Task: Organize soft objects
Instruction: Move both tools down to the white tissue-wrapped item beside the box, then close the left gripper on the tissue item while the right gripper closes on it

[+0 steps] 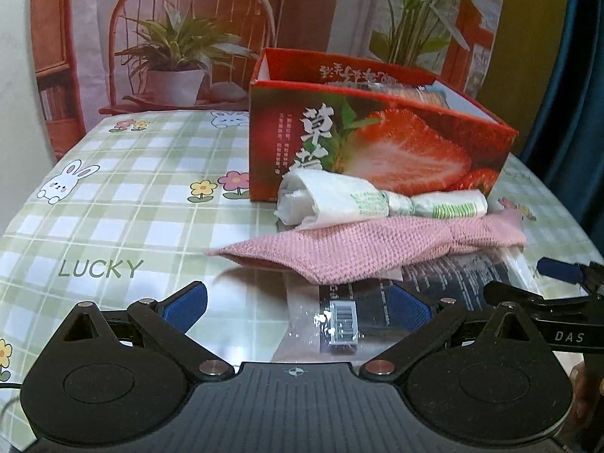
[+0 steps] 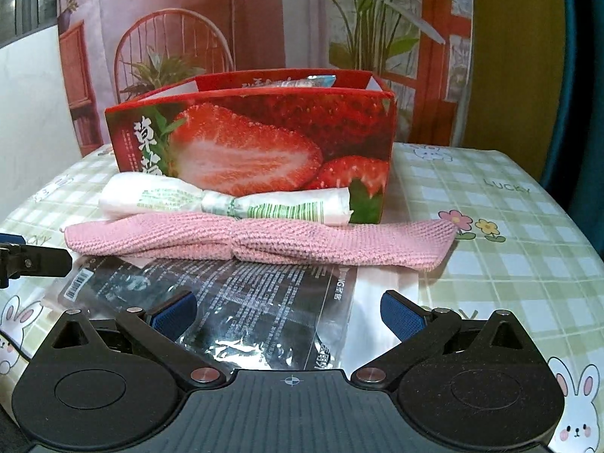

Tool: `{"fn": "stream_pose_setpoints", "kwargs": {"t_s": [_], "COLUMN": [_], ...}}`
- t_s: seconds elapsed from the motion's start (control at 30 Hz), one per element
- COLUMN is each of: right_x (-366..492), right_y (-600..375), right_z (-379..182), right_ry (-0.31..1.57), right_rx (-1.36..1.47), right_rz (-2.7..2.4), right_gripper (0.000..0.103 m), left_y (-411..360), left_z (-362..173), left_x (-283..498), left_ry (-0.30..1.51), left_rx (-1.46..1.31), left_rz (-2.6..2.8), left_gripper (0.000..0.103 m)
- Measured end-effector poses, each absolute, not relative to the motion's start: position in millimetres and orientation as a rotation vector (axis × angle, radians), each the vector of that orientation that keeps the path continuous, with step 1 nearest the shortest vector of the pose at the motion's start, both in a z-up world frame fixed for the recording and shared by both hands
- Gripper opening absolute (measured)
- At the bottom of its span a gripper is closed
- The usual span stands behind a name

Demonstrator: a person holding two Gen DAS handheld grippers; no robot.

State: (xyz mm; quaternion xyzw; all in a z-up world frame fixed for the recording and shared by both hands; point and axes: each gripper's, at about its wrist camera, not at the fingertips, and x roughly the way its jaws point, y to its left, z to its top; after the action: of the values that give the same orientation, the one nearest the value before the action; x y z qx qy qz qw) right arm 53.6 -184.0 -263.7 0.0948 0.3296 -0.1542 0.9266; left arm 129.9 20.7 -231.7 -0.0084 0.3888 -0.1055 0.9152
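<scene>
A red strawberry-print box (image 1: 377,147) (image 2: 264,143) stands open on the table with packets inside. In front of it lies a white rolled plastic bag (image 1: 373,200) (image 2: 226,202) tied in the middle. A pink knitted cloth (image 1: 377,245) (image 2: 260,241) lies before the bag, partly over a clear packet with a dark insert (image 1: 377,309) (image 2: 241,305). My left gripper (image 1: 298,307) is open, low over the packet's left end. My right gripper (image 2: 288,315) is open, its fingers either side of the packet. Nothing is held.
The table carries a green checked cloth with rabbits and flowers (image 1: 124,204) (image 2: 490,226). A printed backdrop with a chair and plants hangs behind. The right gripper's finger (image 1: 558,270) shows at the right of the left wrist view; the left gripper's finger (image 2: 34,260) at the left of the right wrist view.
</scene>
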Motion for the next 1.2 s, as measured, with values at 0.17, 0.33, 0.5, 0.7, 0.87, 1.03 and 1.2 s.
{"fn": "stream_pose_setpoints", "kwargs": {"t_s": [0.17,0.33,0.5,0.7,0.87,1.03,1.2], "right_x": [52.6,55.7,66.5,86.3,108.8,127.9,135.0], "right_y": [-193.9,-208.8,-227.2,-242.5,-254.5,-258.1,-258.3], "right_z": [-257.0,-251.0,-247.2,-238.9,-242.7,-254.2,-267.4], "right_ry": [0.642,0.614,0.599,0.569,0.577,0.606,0.642], "right_rx": [0.231,0.259,0.301,0.3,0.308,0.31,0.324], "right_rz": [-0.307,-0.31,-0.311,-0.277,-0.256,-0.242,-0.236], "right_gripper": [0.103,0.103,0.102,0.089,0.076,0.072,0.07], "left_y": [19.7,4.0,-6.5,-4.9,-3.9,-5.1,1.5], "left_z": [-223.7,-213.7,-207.5,-215.3,-230.8,-242.1,-247.8], "left_x": [142.7,156.4,181.6,214.2,226.4,231.9,233.3], "left_ry": [0.794,0.763,0.75,0.795,0.858,0.88,0.88], "left_rx": [-0.061,-0.046,-0.043,-0.114,-0.179,-0.185,-0.204], "left_rz": [-0.231,-0.269,-0.293,-0.288,-0.308,-0.317,-0.321], "left_gripper": [0.103,0.103,0.092,0.069,0.066,0.066,0.056]}}
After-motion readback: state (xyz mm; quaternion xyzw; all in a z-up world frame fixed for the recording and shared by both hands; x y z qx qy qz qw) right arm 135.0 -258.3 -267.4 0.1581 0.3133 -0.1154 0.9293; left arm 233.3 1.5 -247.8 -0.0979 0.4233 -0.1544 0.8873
